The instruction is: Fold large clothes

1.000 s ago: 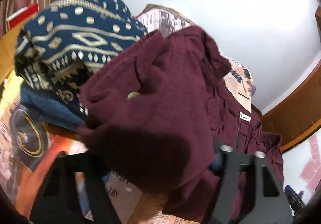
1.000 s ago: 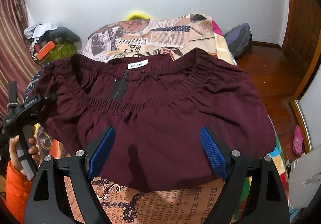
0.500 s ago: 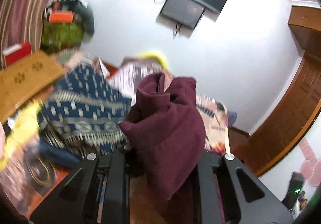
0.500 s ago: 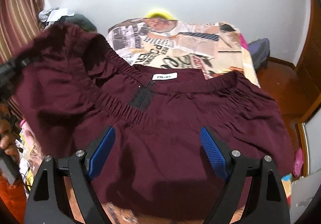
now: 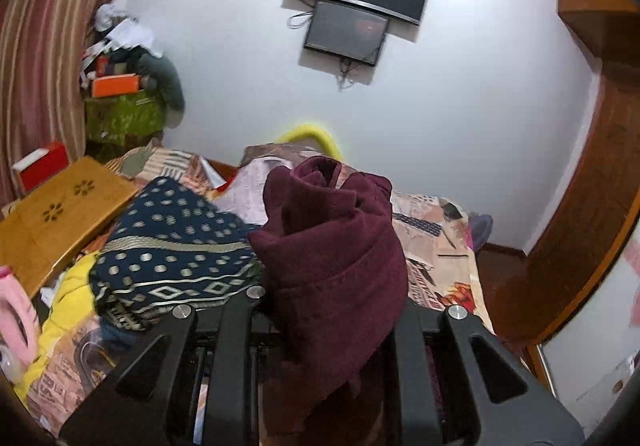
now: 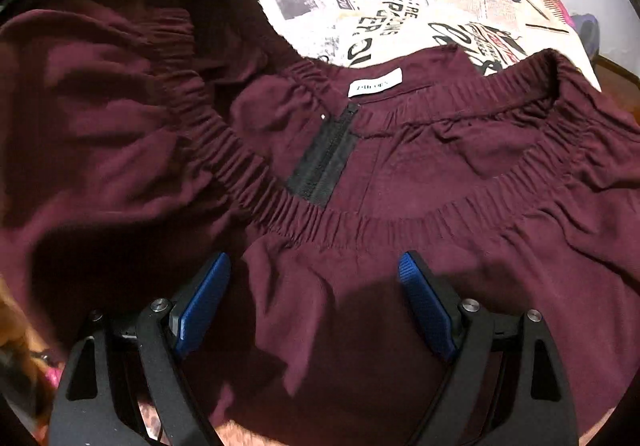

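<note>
A large maroon garment (image 6: 400, 182) with an elastic waistband, a black zipper (image 6: 324, 162) and a white label (image 6: 374, 83) lies on the bed. My left gripper (image 5: 332, 310) is shut on a bunched fold of the maroon garment (image 5: 332, 246) and holds it raised; its fingertips are hidden by the cloth. In the right wrist view the lifted left side of the garment (image 6: 112, 94) hangs over the flat part. My right gripper (image 6: 310, 286) is open, its blue pads (image 6: 202, 302) close above the garment's lower part.
The bed has a newspaper-print sheet (image 6: 400, 10). A navy patterned cloth (image 5: 176, 250) and yellow cloth (image 5: 68, 298) lie at the left. A wooden table (image 5: 52, 222) stands left of the bed. A wooden door (image 5: 580, 238) is at the right.
My left gripper has lifted the garment's left side higher and carried it over the flat part. My right gripper has moved forward and lower over the garment, staying open.
</note>
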Demonstrator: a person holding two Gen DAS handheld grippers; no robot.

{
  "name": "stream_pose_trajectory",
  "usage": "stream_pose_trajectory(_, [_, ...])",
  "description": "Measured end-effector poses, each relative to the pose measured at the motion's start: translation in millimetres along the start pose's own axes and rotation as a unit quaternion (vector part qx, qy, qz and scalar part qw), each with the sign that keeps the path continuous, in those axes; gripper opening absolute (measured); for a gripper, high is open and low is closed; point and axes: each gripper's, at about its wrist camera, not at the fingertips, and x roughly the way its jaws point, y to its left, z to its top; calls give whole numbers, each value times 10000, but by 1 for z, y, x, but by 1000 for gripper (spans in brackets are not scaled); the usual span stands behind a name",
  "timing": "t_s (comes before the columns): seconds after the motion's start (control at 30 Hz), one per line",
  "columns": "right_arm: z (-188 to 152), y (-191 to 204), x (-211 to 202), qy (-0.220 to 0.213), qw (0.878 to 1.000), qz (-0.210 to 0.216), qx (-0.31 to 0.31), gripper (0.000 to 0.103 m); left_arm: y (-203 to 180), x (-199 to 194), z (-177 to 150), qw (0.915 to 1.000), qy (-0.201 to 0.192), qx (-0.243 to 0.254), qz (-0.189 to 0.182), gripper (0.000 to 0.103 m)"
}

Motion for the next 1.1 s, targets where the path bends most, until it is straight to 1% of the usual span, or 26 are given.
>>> stream_pose_trajectory(0.1, [-6,-18,-33,-377,9992,-55,125,84,-27,4,1,9997,22,185,-141,18])
stream_pose_trajectory(0.17, [-12,-35,-63,-747,9968,-124,274,84,-48,9,-2,9991,51,324,-254,18])
stream_pose_trajectory(0.23, [-24,-62,-95,-1109,9920,-171,578,84,-68,13,-5,9983,107,420,-385,18])
stream_pose_trajectory(0.3, [-36,-85,-119,-1308,9873,-262,867,84,-99,19,-14,9961,218,601,-602,18])
stream_pose_trajectory(0.33, [-42,-97,-129,-1379,9850,-359,972,84,-116,22,-20,9946,285,702,-714,18])
stream_pose_trajectory(0.37, [-49,-109,-139,-1443,9821,-553,1074,84,-129,24,-25,9930,339,789,-814,18])
stream_pose_trajectory(0.43, [-58,-122,-150,-1490,9771,-976,1163,84,-159,30,-41,9878,486,1057,-1039,18])
stream_pose_trajectory(0.47, [-67,-131,-158,-1527,9731,-1228,1212,84,-178,35,-55,9834,621,1233,-1181,18])
stream_pose_trajectory(0.5, [-70,-136,-161,-1543,9709,-1335,1252,84,-191,38,-67,9795,737,1374,-1277,18])
stream_pose_trajectory(0.57, [-80,-150,-168,-1524,9684,-1394,1397,84,-213,45,-94,9694,1039,1704,-1432,18])
stream_pose_trajectory(0.6, [-86,-155,-172,-1511,9673,-1400,1482,84,-222,48,-111,9630,1222,1877,-1498,18])
stream_pose_trajectory(0.63, [-92,-159,-175,-1508,9657,-1431,1554,84,-227,50,-122,9584,1360,1973,-1551,19])
stream_pose_trajectory(0.67, [-97,-164,-178,-1510,9637,-1497,1616,84,-233,54,-139,9499,1610,2114,-1645,19])
stream_pose_trajectory(0.7, [-99,-165,-180,-1512,9625,-1536,1649,84,-238,55,-152,9434,1780,2224,-1699,21])
stream_pose_trajectory(0.73, [-101,-168,-181,-1511,9613,-1568,1691,84,-240,55,-160,9382,1889,2320,-1739,22])
stream_pose_trajectory(0.77, [-103,-170,-182,-1508,9604,-1582,1725,84,-241,56,-171,9310,2006,2459,-1804,24])
stream_pose_trajectory(0.83, [-113,-169,-194,-1522,9596,-1600,1745,84,-239,54,-179,9237,2089,2632,-1840,27])
stream_pose_trajectory(0.87, [-114,-168,-196,-1530,9593,-1624,1731,84,-239,51,-180,9209,2122,2684,-1866,33])
stream_pose_trajectory(0.9, [-113,-169,-198,-1539,9592,-1639,1715,84,-236,50,-179,9171,2214,2698,-1926,42])
stream_pose_trajectory(0.97, [-114,-168,-204,-1576,9586,-1694,1657,84,-227,50,-174,9082,2522,2517,-2194,52])
stream_pose_trajectory(1.0, [-114,-167,-204,-1592,9586,-1707,1634,84,-225,46,-174,9046,2605,2454,-2314,55])
stream_pose_trajectory(1.07, [-116,-166,-208,-1638,9581,-1723,1597,84,-219,37,-173,8978,2675,2481,-2466,55])
stream_pose_trajectory(1.1, [-116,-165,-211,-1664,9579,-1729,1574,84,-216,34,-172,8958,2672,2523,-2500,55])
